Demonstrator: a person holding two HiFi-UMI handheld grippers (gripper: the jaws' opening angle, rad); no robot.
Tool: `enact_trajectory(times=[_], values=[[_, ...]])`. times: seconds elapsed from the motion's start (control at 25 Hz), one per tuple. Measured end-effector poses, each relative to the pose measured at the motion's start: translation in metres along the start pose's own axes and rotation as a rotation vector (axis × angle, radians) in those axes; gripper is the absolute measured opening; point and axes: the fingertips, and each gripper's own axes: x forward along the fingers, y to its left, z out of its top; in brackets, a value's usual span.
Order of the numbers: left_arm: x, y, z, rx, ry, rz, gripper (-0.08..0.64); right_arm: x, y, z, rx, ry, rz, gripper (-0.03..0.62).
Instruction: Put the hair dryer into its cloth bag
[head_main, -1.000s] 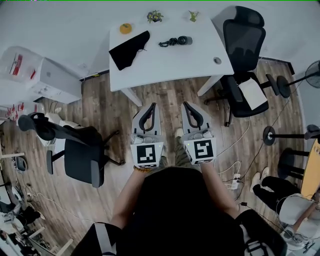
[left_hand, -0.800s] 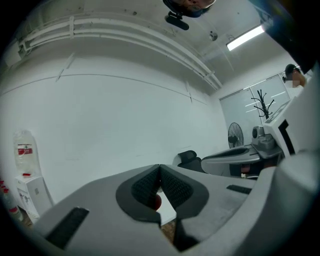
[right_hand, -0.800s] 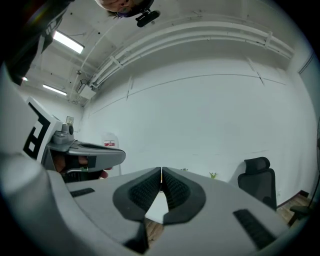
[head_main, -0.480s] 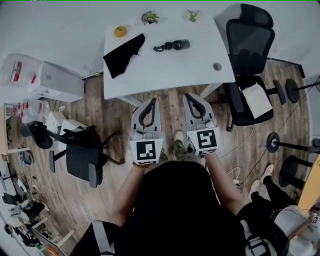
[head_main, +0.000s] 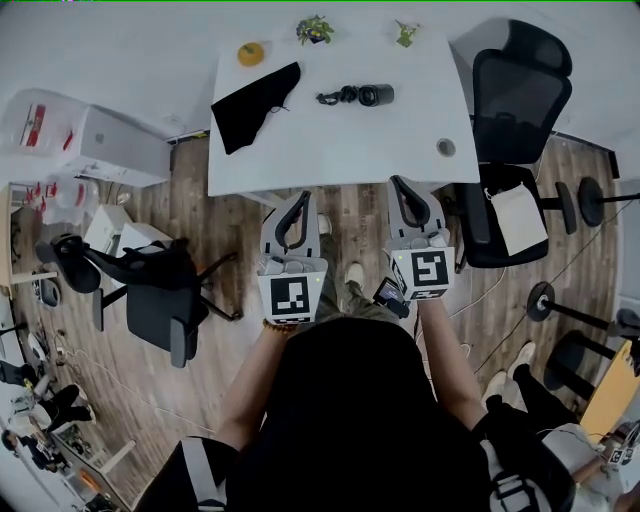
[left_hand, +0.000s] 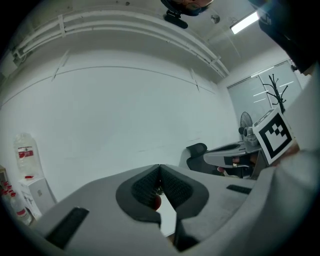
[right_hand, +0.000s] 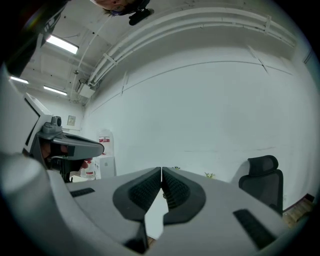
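On the white table (head_main: 330, 140) lies a black cloth bag (head_main: 252, 103) at the left and a black hair dryer (head_main: 362, 96) with its coiled cord near the middle. Both grippers are held level over the floor, short of the table's near edge. My left gripper (head_main: 301, 198) (left_hand: 159, 167) is shut with nothing in it. Just as empty, my right gripper (head_main: 400, 184) (right_hand: 161, 170) is shut too. From the gripper views only the wall and each other's body show; bag and dryer are hidden behind the jaws.
An orange round object (head_main: 251, 54) and two small plants (head_main: 314, 29) stand along the table's far edge, a small round thing (head_main: 446, 147) at its right. Black office chairs stand at the right (head_main: 515, 100) and left (head_main: 160, 300). White cabinets (head_main: 90, 140) line the left wall.
Both grippers have come forward toward the table's near edge, and the right one has drifted further right. Their jaws stayed shut.
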Motion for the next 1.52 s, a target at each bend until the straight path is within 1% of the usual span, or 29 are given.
enact_trajectory(times=[0.08,0.36,0.52,0.64,0.92,1.12,1.32,1.4,1.52], values=[[0.014,0.006,-0.003,-0.015,-0.01,-0.001,0.021,0.01,-0.005,-0.001,-0.013,0.01,-0.003,0.03],[0.074,0.031,-0.01,-0.034,0.007,-0.024,0.021,0.056,-0.03,-0.004,-0.038,0.061,-0.022,0.029],[0.107,0.057,-0.016,-0.055,0.021,-0.025,0.021,0.095,-0.045,-0.003,-0.054,0.09,-0.031,0.029],[0.13,0.081,-0.023,-0.055,0.033,-0.031,0.021,0.126,-0.053,0.001,-0.063,0.107,-0.044,0.029],[0.182,0.136,-0.045,0.002,0.073,-0.063,0.021,0.198,-0.055,0.001,-0.069,0.149,-0.039,0.03],[0.211,0.178,-0.08,0.026,0.129,-0.066,0.023,0.242,-0.049,0.001,-0.075,0.171,-0.033,0.029],[0.241,0.194,-0.119,0.064,0.186,-0.106,0.023,0.254,-0.059,0.003,-0.095,0.171,-0.073,0.03],[0.247,0.202,-0.133,0.086,0.217,-0.108,0.023,0.254,-0.064,-0.004,-0.082,0.18,-0.084,0.03],[0.256,0.202,-0.148,0.109,0.261,-0.106,0.023,0.248,-0.089,-0.016,-0.055,0.196,-0.119,0.03]])
